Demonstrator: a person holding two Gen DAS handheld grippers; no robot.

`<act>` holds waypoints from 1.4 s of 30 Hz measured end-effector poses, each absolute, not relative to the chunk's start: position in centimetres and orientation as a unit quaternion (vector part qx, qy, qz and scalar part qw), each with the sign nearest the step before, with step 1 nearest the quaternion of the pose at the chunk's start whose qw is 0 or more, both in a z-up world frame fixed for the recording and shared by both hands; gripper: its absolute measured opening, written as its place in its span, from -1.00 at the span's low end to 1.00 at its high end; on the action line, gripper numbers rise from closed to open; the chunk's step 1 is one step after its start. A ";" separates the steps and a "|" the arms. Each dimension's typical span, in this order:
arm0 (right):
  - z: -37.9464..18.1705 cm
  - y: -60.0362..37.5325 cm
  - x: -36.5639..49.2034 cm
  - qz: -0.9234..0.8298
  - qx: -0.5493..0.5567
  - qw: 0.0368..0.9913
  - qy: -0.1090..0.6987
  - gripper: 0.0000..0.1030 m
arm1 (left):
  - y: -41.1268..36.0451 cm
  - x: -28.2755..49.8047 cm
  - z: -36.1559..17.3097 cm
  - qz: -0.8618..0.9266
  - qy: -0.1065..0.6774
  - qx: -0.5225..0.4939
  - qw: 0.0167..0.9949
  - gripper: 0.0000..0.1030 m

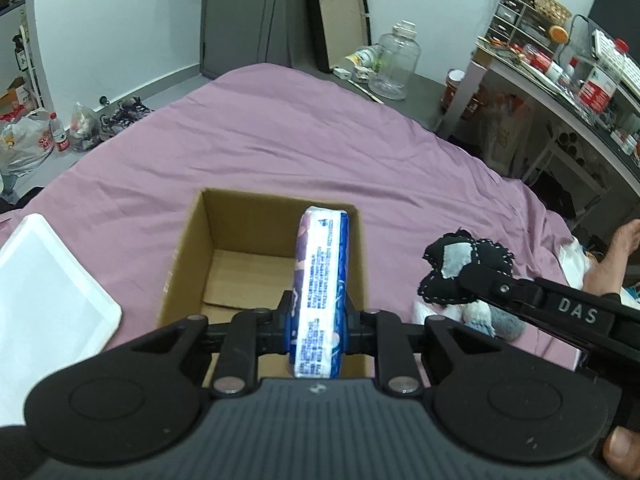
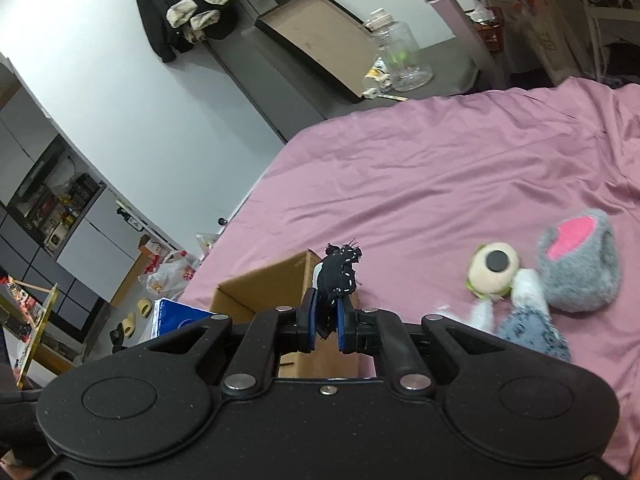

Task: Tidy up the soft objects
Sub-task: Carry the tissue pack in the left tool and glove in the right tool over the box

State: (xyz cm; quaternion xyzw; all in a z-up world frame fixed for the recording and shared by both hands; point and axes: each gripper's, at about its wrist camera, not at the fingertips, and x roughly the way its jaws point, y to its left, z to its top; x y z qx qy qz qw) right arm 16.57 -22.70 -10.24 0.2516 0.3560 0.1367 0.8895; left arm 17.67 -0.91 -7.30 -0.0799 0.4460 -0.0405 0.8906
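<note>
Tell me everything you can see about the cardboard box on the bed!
The cardboard box is plain brown, open at the top, with flaps lying loose on its floor. It sits upright on the purple bedsheet. Nothing seems to lie inside yet. The left hand-held gripper holds a blue and white tissue pack over the opening. A white lid lies to its left; the right hand-held gripper holds a black cloth toy near its right side.
</note>
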 end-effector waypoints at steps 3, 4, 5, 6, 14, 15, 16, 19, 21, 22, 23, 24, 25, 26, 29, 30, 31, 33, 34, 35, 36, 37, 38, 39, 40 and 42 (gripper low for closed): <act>-10.0 -22.1 17.1 0.147 0.260 0.886 0.354 -0.81 | 0.0 18.2 -7.4 -0.036 0.444 -0.082 0.891 -0.61; -9.9 -21.9 17.2 0.148 0.256 0.888 0.352 -0.81 | 0.2 18.4 -7.5 -0.034 0.444 -0.083 0.891 -0.61; -9.8 -21.6 17.3 0.149 0.254 0.889 0.350 -0.81 | 0.4 18.7 -7.6 -0.033 0.445 -0.083 0.891 -0.61; -9.8 -21.3 17.4 0.151 0.255 0.888 0.350 -0.81 | 0.7 18.9 -7.8 -0.032 0.445 -0.084 0.891 -0.61; -10.1 -18.6 18.6 0.175 0.249 0.885 0.354 -0.81 | 2.6 21.0 -9.1 -0.018 0.454 -0.094 0.886 -0.61; -10.2 -18.3 18.8 0.177 0.249 0.884 0.355 -0.81 | 2.8 21.3 -9.3 -0.016 0.455 -0.095 0.885 -0.61; -10.4 -17.9 19.1 0.180 0.249 0.882 0.357 -0.81 | 3.0 21.6 -9.5 -0.014 0.457 -0.097 0.884 -0.61; -11.1 -16.9 19.8 0.184 0.250 0.878 0.365 -0.81 | 3.8 22.5 -10.3 -0.011 0.465 -0.102 0.879 -0.61; -11.6 -16.4 20.1 0.186 0.251 0.874 0.372 -0.81 | 3.9 23.0 -10.8 -0.013 0.470 -0.104 0.876 -0.61; -11.7 -16.2 20.2 0.189 0.250 0.873 0.375 -0.81 | 4.0 23.3 -11.0 -0.013 0.472 -0.104 0.875 -0.61; -11.9 -15.9 20.4 0.190 0.249 0.871 0.378 -0.81 | 4.1 23.5 -11.2 -0.013 0.474 -0.104 0.875 -0.60; -12.1 -15.7 20.5 0.190 0.249 0.870 0.381 -0.81 | 4.1 23.8 -11.4 -0.013 0.476 -0.104 0.873 -0.60; -12.3 -15.5 20.6 0.190 0.250 0.869 0.383 -0.81 | 4.2 24.1 -11.7 -0.012 0.480 -0.103 0.871 -0.60; -12.4 -15.4 20.7 0.190 0.250 0.867 0.386 -0.81 | 4.1 24.3 -12.0 -0.011 0.482 -0.101 0.870 -0.60; -12.8 -14.9 20.7 0.189 0.248 0.865 0.392 -0.81 | 4.0 24.8 -12.1 -0.019 0.475 -0.093 0.875 -0.53; -12.9 -14.9 20.8 0.190 0.247 0.865 0.393 -0.81 | 4.1 25.0 -12.2 -0.018 0.475 -0.096 0.874 -0.53; -13.0 -14.7 20.9 0.190 0.247 0.864 0.395 -0.81 | 4.3 25.2 -12.3 -0.015 0.477 -0.099 0.873 -0.51; -13.1 -14.5 21.0 0.191 0.245 0.864 0.397 -0.81 | 4.6 25.4 -12.4 -0.015 0.477 -0.103 0.873 -0.51; -13.2 -14.3 21.1 0.190 0.244 0.863 0.398 -0.81 | 4.7 25.5 -12.4 -0.012 0.476 -0.102 0.873 -0.51; -13.3 -14.2 21.2 0.190 0.243 0.863 0.400 -0.81 | 4.8 25.4 -12.4 -0.011 0.476 -0.102 0.874 -0.51; -13.4 -14.1 21.2 0.189 0.242 0.862 0.402 -0.81 | 4.9 25.4 -12.4 -0.011 0.476 -0.104 0.873 -0.51; -13.5 -13.9 21.3 0.190 0.242 0.862 0.403 -0.81 | 5.0 25.3 -12.3 -0.012 0.475 -0.106 0.873 -0.51; -13.6 -13.7 21.3 0.191 0.243 0.861 0.404 -0.81 | 5.2 25.2 -12.2 -0.012 0.476 -0.108 0.873 -0.51; -13.6 -13.5 21.3 0.191 0.242 0.861 0.404 -0.80 | 5.3 25.1 -12.1 -0.011 0.476 -0.109 0.873 -0.51; -13.6 -13.3 21.3 0.192 0.242 0.861 0.404 -0.79 | 5.4 25.1 -11.9 -0.011 0.475 -0.110 0.873 -0.51; -13.6 -13.0 21.4 0.192 0.243 0.860 0.405 -0.68 | 5.5 24.9 -11.6 -0.013 0.473 -0.111 0.874 -0.50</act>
